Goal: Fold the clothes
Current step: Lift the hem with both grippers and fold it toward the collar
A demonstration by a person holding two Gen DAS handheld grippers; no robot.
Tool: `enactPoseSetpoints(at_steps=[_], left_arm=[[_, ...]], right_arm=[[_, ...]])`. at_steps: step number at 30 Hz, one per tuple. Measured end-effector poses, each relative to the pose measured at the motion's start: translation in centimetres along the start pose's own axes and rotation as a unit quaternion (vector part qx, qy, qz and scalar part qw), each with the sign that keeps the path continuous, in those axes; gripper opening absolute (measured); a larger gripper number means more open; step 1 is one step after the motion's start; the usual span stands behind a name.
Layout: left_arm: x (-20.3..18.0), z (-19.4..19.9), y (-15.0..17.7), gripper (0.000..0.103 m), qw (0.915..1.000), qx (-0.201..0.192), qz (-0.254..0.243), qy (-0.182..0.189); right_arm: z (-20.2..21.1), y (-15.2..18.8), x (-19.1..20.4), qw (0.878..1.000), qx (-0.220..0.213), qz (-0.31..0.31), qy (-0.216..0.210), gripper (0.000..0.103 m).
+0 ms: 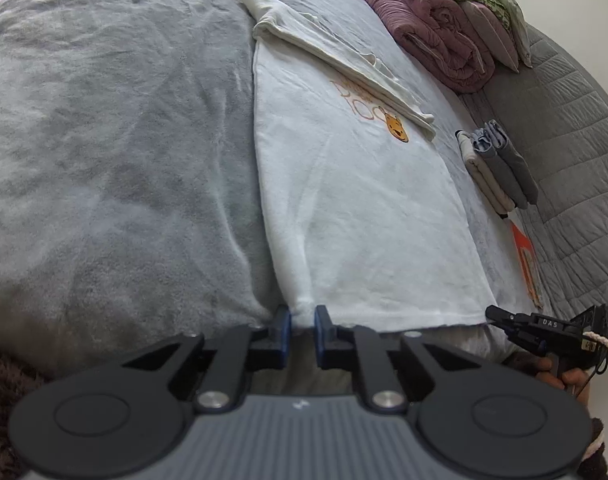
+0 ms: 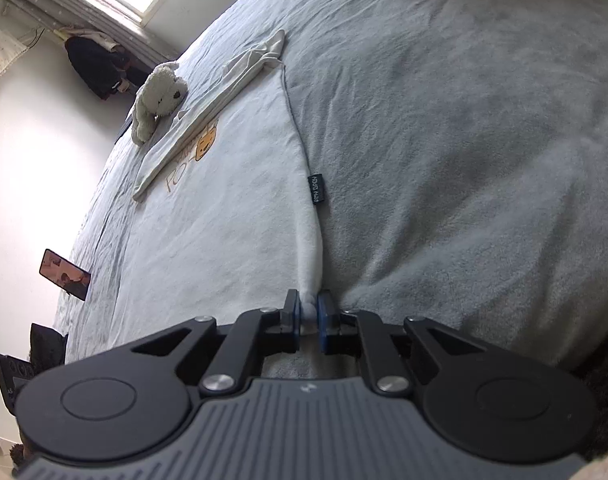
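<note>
A white sweatshirt (image 1: 356, 208) with an orange bear print (image 1: 396, 128) lies flat on the grey blanket (image 1: 116, 152), its sleeves folded across the chest. My left gripper (image 1: 302, 314) is shut on the hem's left corner, white cloth pinched between the blue pads. My right gripper (image 2: 309, 308) is shut on the hem's other corner, where the side edge of the sweatshirt (image 2: 232, 200) bunches into the jaws. A black label (image 2: 316, 189) sits on that side seam. In the left wrist view, the right gripper (image 1: 494, 316) shows at the hem's right end, held by a hand.
Folded clothes (image 1: 496, 168) and a pile of rolled pink and green bedding (image 1: 444, 28) lie to the right. A white plush toy (image 2: 158, 100) sits beyond the collar. A phone (image 2: 66, 274) rests at the bed's left edge. A quilted grey cover (image 1: 576, 160) borders the right side.
</note>
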State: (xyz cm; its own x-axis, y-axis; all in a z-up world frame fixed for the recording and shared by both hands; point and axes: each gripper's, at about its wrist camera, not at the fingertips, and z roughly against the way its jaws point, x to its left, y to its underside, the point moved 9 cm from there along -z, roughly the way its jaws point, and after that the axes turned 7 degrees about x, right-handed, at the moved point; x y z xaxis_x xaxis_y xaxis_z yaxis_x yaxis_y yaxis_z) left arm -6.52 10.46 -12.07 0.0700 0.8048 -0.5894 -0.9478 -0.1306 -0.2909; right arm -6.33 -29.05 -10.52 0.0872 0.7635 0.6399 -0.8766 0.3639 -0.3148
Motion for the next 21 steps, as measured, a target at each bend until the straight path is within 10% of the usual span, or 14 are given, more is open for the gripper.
enactPoseSetpoints(at_steps=[12,21], left_arm=[[-2.3,2.5,-4.8,0.009,0.9919,-0.038,0.060,0.105],[-1.4,0.6,-12.7,0.010,0.9897,-0.071,0.093,0.082]], right_arm=[[2.6,-4.6,3.4,0.997,-0.022,-0.037,-0.068,0.010],[-0.9,-11.8,4.0,0.994,-0.046,-0.079,-0.066,0.010]])
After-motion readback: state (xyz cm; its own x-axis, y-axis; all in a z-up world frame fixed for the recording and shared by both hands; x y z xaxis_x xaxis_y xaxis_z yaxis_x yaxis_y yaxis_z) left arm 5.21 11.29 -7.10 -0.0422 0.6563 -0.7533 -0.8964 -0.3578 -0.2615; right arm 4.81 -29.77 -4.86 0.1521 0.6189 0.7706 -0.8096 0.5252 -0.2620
